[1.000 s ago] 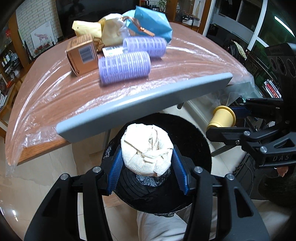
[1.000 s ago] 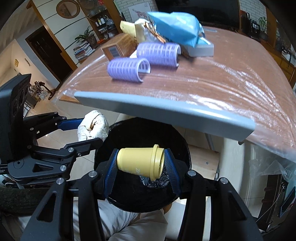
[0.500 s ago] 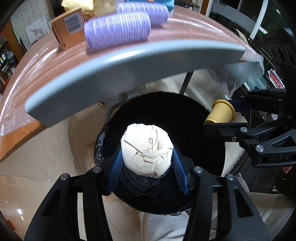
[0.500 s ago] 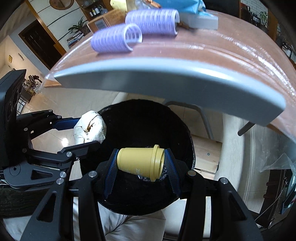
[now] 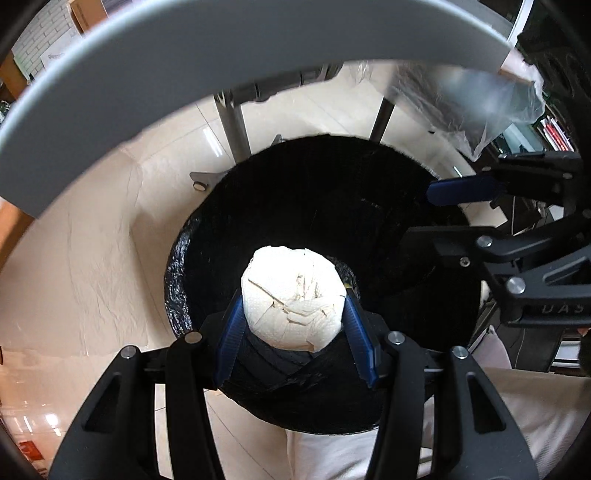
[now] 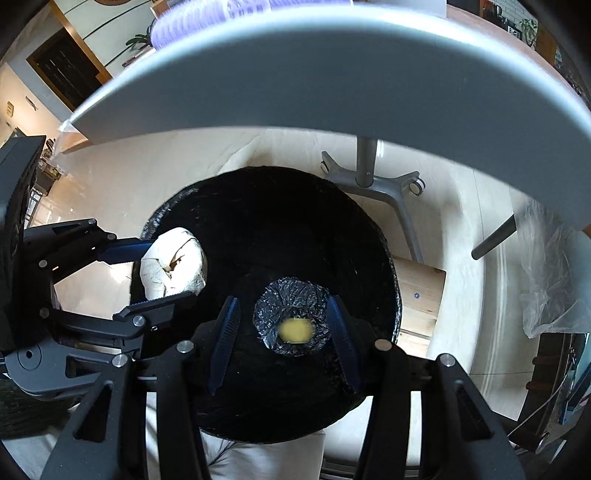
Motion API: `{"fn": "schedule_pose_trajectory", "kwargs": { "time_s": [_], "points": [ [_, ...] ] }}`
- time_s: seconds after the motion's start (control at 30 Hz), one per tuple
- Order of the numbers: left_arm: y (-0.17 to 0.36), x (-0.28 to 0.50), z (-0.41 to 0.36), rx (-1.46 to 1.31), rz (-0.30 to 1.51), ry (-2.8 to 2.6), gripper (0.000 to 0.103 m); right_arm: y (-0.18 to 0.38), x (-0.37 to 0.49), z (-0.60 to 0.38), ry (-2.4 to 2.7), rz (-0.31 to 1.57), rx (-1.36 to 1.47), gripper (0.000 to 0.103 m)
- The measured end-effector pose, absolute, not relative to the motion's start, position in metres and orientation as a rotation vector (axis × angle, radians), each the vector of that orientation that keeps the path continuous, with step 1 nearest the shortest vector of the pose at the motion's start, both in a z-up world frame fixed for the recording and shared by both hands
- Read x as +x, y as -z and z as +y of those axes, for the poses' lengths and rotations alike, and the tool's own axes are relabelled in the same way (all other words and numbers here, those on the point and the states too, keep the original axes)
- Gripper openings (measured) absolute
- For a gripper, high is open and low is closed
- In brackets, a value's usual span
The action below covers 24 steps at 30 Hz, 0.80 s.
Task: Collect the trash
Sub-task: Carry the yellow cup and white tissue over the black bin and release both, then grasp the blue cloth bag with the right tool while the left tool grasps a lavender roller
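My left gripper [image 5: 293, 334] is shut on a crumpled white paper ball [image 5: 293, 295] and holds it over the black lined bin [image 5: 317, 177]. The ball also shows in the right wrist view [image 6: 173, 264], at the bin's left rim. My right gripper [image 6: 282, 343] is open and empty above the bin [image 6: 266, 206]. The yellow cup [image 6: 295, 329] lies blurred deep in the bin's bottom. One blue finger of the right gripper [image 5: 461, 190] reaches over the bin's right side.
The grey table edge [image 5: 229, 55] arches overhead, also in the right wrist view [image 6: 332, 74]. Purple rollers [image 6: 207, 18] sit on the table. Metal table legs [image 6: 369, 173] and a wooden board [image 6: 421, 291] stand behind the bin. Plastic sheeting [image 5: 480, 103] hangs at the right.
Both grippers dropped below the table edge toward the bin. My right gripper opened and the yellow cup fell into the bin. The left still holds the paper ball.
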<state>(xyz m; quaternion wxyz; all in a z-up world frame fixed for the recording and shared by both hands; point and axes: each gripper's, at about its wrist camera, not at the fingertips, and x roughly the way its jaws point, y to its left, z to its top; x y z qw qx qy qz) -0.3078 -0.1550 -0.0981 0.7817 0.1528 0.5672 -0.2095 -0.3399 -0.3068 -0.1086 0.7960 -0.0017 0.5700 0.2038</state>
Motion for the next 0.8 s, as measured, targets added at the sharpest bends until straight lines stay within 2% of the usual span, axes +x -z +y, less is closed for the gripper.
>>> {"fn": "schedule_pose_trajectory", "kwargs": {
  "time_s": [0.37,0.47,0.57,0.67,0.8],
  "points": [
    [0.127,-0.304,-0.161,0.346,1.285,0.446,0.054,0.118,-0.342,-0.311,-0.421,1.255,-0.003,0.049],
    [0.132,-0.301,-0.165,0.35,1.295,0.442,0.059,0.12,-0.342,-0.312,-0.42,1.26,-0.004,0.049],
    [0.135,-0.299,-0.165,0.336,1.309,0.444,0.072,0.122,-0.344,-0.314,-0.417,1.266,0.002,0.049],
    [0.135,-0.298,-0.164,0.334,1.31,0.444,0.075,0.122,-0.345,-0.317,-0.408,1.271,0.023,0.054],
    [0.129,-0.301,-0.161,0.34,1.297,0.437,0.076,0.113,-0.348,-0.324,-0.401,1.256,0.041,0.054]
  ]
}}
